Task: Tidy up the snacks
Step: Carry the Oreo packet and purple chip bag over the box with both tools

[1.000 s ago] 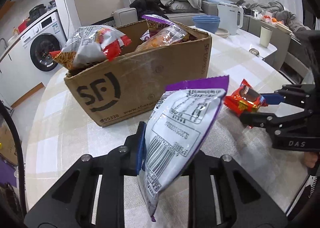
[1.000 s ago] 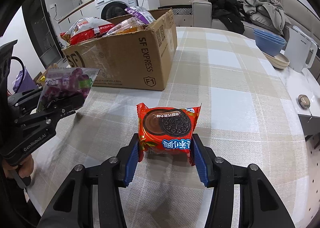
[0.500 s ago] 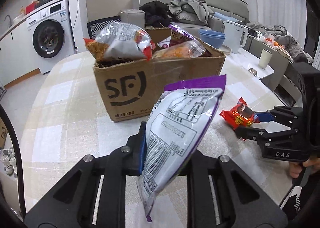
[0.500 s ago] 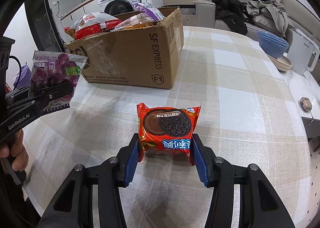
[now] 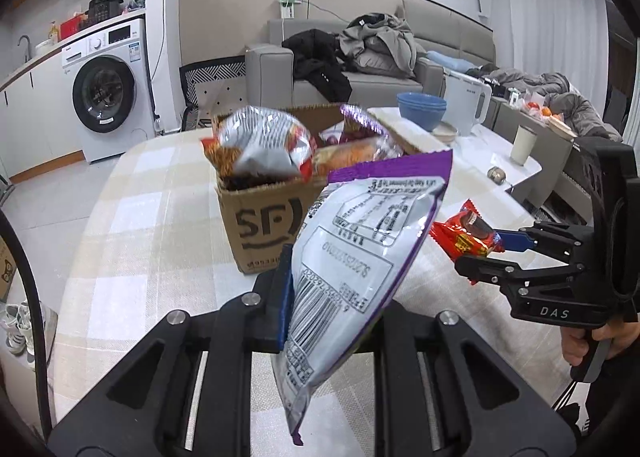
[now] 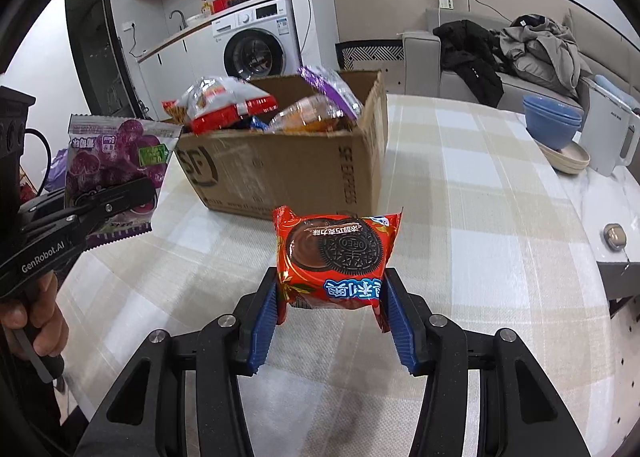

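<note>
Fingers of left gripper (image 5: 332, 297) pinch purple-edged foil pouch (image 5: 352, 269); right gripper (image 6: 330, 311) pinches red Oreo packet (image 6: 336, 257). Both held off the table, before brown cardboard box (image 6: 296, 173) heaped with snack bags (image 6: 224, 101).

You have two snacks lifted off the table. The purple-edged pouch (image 5: 352, 257) stands nearly upright, leaning right, its silver back with barcode toward your left camera; its front (image 6: 116, 161) shows purple fruit, grapes perhaps. The red Oreo packet (image 6: 338, 257) sits flat-faced and upright, its print upside down. Beyond both, the open cardboard box (image 6: 288, 169) rests on the table, heaped with a silver-and-red bag (image 5: 264, 145) and orange (image 6: 312, 117) and purple (image 6: 328, 87) packs.
</note>
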### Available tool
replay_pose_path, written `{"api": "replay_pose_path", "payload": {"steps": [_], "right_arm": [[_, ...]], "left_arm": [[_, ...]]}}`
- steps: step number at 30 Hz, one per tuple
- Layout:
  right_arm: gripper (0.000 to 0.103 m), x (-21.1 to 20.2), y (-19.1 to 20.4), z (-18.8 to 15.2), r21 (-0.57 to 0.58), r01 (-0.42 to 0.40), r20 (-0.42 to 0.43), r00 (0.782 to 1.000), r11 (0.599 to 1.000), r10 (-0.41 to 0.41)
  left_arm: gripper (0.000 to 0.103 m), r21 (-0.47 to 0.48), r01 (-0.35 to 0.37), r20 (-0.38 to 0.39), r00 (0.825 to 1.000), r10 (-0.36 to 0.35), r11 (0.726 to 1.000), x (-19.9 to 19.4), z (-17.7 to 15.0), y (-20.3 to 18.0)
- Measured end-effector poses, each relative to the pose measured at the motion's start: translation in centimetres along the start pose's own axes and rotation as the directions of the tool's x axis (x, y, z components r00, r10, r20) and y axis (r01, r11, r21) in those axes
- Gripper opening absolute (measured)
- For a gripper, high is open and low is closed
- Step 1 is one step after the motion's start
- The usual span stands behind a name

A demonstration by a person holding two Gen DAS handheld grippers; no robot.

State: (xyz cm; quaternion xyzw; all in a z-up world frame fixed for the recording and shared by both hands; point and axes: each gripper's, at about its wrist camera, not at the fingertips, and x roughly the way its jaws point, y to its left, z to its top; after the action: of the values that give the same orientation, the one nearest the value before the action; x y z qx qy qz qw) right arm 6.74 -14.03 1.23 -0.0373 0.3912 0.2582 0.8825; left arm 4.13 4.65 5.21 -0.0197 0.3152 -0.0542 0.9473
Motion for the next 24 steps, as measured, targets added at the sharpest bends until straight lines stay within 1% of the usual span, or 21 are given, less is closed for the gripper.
{"api": "replay_pose_path", "payload": {"steps": [9,16,21,24], "right_arm": [[0.051,-1.3,1.3,2.7,-0.021,-0.005,0.049,0.999,1.000,0.006],[0.051,-1.7,2.2,4.8,-0.036,-0.011,0.079,0.997,0.999,0.014],[0.051,-1.4,2.9,6.2,-0.053,-0.014,0.085,0.996,0.998,0.018],[0.051,-0.8,3.4,7.0,-0.068,-0.011,0.076,0.997,0.998,0.016]], "left_arm": [[0.014,0.007,-0.006,0.056,0.998,0.006,1.000,-4.9,2.3,1.5],[0.014,0.015,-0.023,0.078,0.997,0.022,1.000,-7.4,4.4,2.1],[0.014,0.007,-0.013,0.067,0.998,0.012,1.000,-7.7,5.3,2.3],[0.014,-0.001,-0.005,0.054,0.999,0.005,1.000,-6.8,6.1,2.5]]}}
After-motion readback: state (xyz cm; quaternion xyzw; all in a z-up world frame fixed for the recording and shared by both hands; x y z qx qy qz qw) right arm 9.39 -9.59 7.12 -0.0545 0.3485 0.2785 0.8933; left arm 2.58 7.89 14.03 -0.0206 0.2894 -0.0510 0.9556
